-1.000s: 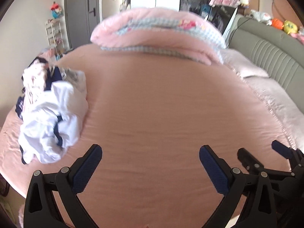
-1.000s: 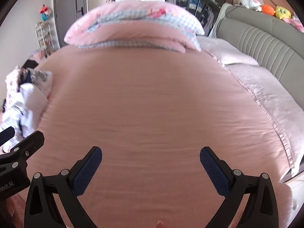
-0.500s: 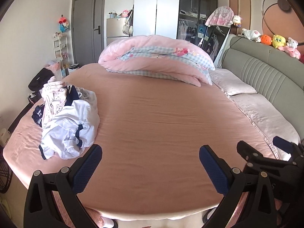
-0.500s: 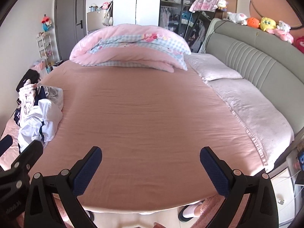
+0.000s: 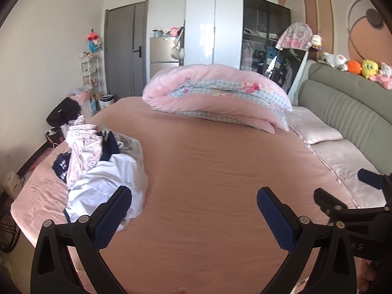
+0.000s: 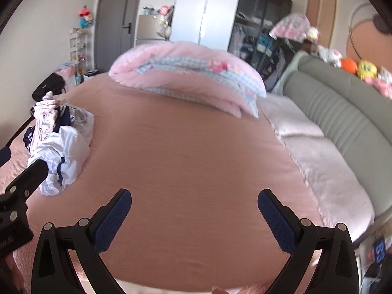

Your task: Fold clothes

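Across the pink bed (image 5: 208, 171) I've got lots of bare sheet mid-frame, w/ the rolled duvet (image 5: 215, 93) at the far end and pillows (image 5: 316, 127) by the green headboard (image 5: 343, 107). Clothes pile (image 5: 98, 161) sits on the bed's left side, near the edge, well apart from the duvet. Left tool (image 5: 193, 201) is spread wide w/ nothing in it, its left pad overlapping the pile's near corner in view; can't tell if it touches. Right tool (image 6: 194, 202) also wide and empty, over bare sheet, pile off to its left (image 6: 58, 147). Risks, as I judge them: pile is tangled, white top (image 5: 107, 183) over a navy piece (image 5: 110, 147) and a pink printed one (image 5: 83, 147), so a grab prob lifts several at once or drags the heap off the edge. Pinching sheet along w/ cloth is another. Hard to read: how many garments, where any collar or hem is, what's under the white one. Right view is blurred. Far side of the pile is hidden. Bed's near edge is cut off behind the tool arms.
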Tool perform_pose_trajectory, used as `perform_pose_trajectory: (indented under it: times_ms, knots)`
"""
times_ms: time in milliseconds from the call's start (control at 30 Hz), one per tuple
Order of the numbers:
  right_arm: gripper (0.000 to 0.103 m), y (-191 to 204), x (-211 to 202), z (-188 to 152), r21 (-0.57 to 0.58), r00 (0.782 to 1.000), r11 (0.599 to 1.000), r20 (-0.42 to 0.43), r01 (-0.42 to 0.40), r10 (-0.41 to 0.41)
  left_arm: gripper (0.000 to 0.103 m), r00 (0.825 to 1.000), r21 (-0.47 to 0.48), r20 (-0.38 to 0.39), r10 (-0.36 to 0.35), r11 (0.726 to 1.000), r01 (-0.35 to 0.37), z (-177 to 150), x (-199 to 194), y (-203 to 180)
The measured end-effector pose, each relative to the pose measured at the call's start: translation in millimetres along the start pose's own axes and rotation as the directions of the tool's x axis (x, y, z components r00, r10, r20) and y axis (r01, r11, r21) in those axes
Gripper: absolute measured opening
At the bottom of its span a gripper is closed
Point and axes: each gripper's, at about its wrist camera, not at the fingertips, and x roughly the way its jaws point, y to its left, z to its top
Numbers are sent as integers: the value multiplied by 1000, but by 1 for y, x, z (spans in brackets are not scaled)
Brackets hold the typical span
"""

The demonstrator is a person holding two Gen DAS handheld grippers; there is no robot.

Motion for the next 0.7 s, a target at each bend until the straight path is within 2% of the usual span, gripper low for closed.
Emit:
perform_pose_trajectory:
  times_ms: [133, 300, 500, 633, 700]
  knots:
    - [103, 30, 4, 27, -65, 994, 993, 36, -98, 101, 103, 997, -12, -6, 76, 997, -76, 8, 9, 36]
    - [103, 81, 28, 49, -128, 973, 966, 16, -225, 229, 103, 992, -95, -59, 115, 988, -121, 4, 21, 91]
    - [103, 152, 81, 70, -159, 918, 904, -108, -396, 383, 100, 976, -206, -147, 160, 960, -189, -16, 46, 166]
    - [103, 197, 124, 68, -165, 878, 871, -221, -464, 425, 88, 962, -229, -215, 166, 949, -215, -34, 71, 197]
    - [102, 217, 145, 61, -184, 874, 868, -263, -461, 408, 79, 952, -225, -261, 161, 949, -222, -45, 89, 208]
